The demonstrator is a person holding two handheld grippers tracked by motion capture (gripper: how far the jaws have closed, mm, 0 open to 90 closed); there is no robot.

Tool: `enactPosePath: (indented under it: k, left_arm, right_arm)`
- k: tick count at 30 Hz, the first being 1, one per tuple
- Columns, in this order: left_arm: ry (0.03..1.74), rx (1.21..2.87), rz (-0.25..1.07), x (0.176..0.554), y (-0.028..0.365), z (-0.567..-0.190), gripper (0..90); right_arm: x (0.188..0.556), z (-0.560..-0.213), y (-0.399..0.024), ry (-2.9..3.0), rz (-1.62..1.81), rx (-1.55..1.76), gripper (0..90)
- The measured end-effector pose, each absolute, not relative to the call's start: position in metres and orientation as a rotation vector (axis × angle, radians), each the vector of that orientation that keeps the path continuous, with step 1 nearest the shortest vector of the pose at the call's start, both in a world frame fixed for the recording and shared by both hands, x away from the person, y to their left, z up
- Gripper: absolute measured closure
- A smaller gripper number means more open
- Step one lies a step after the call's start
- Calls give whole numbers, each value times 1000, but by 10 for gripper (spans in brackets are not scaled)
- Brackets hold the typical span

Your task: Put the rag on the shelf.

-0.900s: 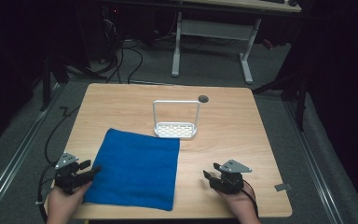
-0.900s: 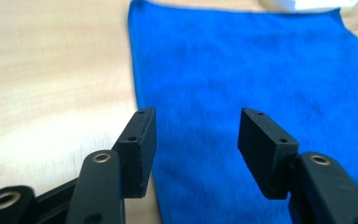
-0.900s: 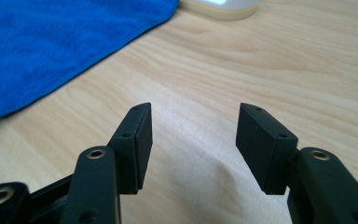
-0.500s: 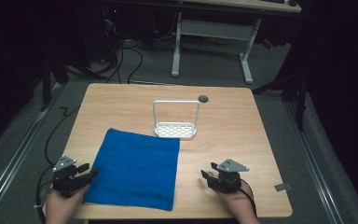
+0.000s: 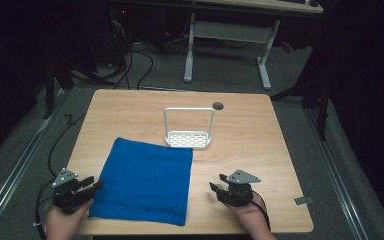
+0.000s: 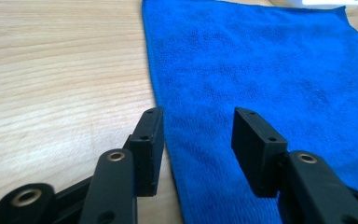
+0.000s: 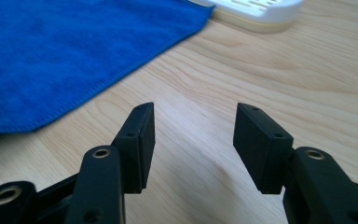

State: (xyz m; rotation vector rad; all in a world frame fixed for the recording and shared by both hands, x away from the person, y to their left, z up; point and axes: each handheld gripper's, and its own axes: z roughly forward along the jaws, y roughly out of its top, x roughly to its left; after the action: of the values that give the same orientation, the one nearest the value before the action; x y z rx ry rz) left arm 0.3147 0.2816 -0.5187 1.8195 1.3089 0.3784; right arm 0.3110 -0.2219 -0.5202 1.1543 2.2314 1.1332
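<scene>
A blue cloth (image 5: 145, 180) lies flat on the wooden table (image 5: 250, 135), toward its near left. My left gripper (image 5: 92, 186) sits at the cloth's near left corner, open, its jaws straddling the cloth's left edge (image 6: 161, 107). To the right of the cloth, my right gripper (image 5: 216, 189) is open over bare wood with nothing between its jaws (image 7: 193, 126). The cloth's corner (image 7: 74, 51) lies ahead and left of it. A white rack with a wire handle (image 5: 189, 139) stands just beyond the cloth's far right corner.
A small dark round hole (image 5: 218, 105) marks the table near its far edge. Cables trail off the table's left side onto the grey floor (image 5: 55, 145). A white desk frame (image 5: 230, 35) stands behind the table.
My left gripper has slid toward the near edge along the cloth's left side. The right gripper has shifted slightly toward the near edge too. The cloth has not moved.
</scene>
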Motion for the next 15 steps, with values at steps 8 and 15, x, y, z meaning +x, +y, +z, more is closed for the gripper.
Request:
enactPosePath:
  k: [8, 15]
  left_arm:
    - [1315, 1786, 277, 298, 288, -524, 641]
    - [1252, 1911, 258, 290, 268, -529, 650]
  right_arm:
    - [318, -520, -183, 2342, 1192, 1045, 602]
    - [317, -524, -143, 2491, 1164, 858, 816]
